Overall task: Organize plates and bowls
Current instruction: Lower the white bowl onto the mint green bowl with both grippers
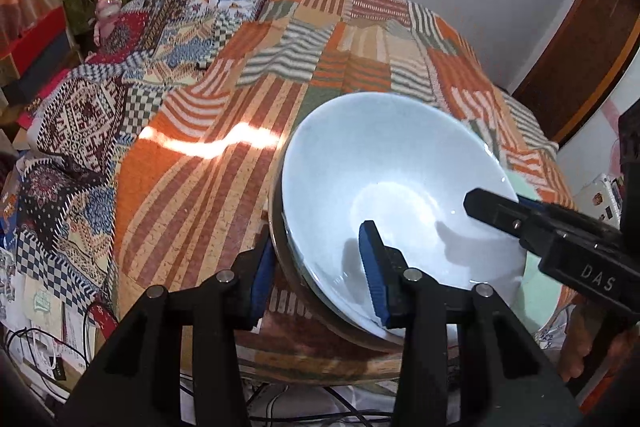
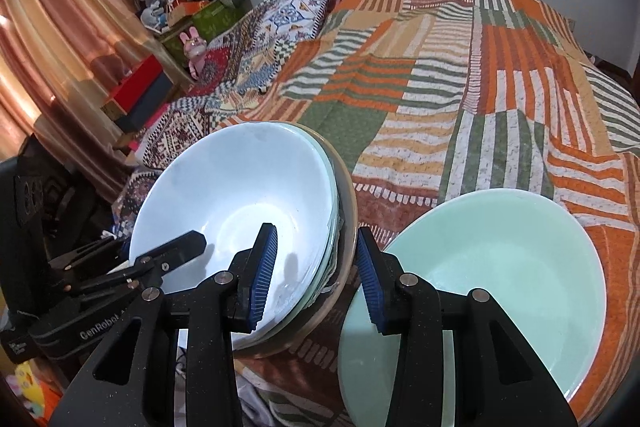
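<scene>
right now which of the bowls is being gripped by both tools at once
The pale blue bowl, top of the nested stack: the left tool and right tool each straddle its rim on opposite sides. The mint green bowl sits alone on the patchwork bedspread, untouched.

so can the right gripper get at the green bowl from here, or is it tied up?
Probably not right now. The right gripper straddles the rim of the bowl stack, as does the left gripper. The green bowl sits open just beside its fingers, nothing covering it, so it's reachable once the stack is released.
</scene>
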A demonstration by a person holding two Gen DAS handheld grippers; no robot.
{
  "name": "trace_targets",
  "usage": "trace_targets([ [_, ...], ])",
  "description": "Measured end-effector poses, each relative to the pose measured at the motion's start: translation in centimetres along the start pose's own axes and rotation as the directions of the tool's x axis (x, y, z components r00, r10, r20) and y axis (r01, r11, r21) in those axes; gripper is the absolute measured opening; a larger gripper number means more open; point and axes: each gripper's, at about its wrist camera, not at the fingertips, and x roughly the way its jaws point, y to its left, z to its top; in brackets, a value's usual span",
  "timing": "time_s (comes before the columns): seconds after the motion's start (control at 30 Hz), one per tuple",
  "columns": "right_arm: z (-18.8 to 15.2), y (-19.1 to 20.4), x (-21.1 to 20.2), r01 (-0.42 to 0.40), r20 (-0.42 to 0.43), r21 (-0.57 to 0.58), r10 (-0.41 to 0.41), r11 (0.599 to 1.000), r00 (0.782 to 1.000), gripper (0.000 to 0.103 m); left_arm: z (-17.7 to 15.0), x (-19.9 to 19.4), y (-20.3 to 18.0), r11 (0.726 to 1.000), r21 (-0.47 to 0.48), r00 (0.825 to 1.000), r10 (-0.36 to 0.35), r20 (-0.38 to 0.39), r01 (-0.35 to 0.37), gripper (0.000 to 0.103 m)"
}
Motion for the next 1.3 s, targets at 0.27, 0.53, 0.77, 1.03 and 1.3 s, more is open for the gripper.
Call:
trace_targets([
  [0.27, 0.2, 0.0, -2.8, -0.018, 0.068, 0.011, 0.017, 1.0, 0.998, 0.037, 1.1, -2.9, -1.8, 0.999, 0.039, 0.997, -0.001, 0.074, -0.002, 0.041],
  [0.53, 0.2, -0.9, -5.7, -0.013, 0.138, 0.032, 0.009, 0.999, 0.99, 0.037, 1.7, -5.0, -4.2, 0.996, 0.084, 0.992, -0.034, 0.119, 0.024, 0.041],
  [0.77, -0.4, -2.2, -8.2, 0.005, 0.193, 0.058, -0.016, 0.998, 0.981, 0.037, 1.7, -5.9, -6.7, 0.99, 0.13, 0.99, -0.065, 0.126, 0.048, 0.042],
  [1.03, -1.6, -3.9, -10.3, 0.023, 0.233, 0.09, -0.043, 0.996, 0.971, 0.037, 1.4, -6.0, -9.5, 0.981, 0.178, 0.99, -0.095, 0.106, 0.075, 0.042],
  [1.3, -2.7, -5.9, -12.1, 0.04, 0.257, 0.136, -0.074, 0.99, 0.963, 0.037, 0.9, -5.7, -12.5, 0.968, 0.231, 0.99, -0.115, 0.081, 0.094, 0.041],
])
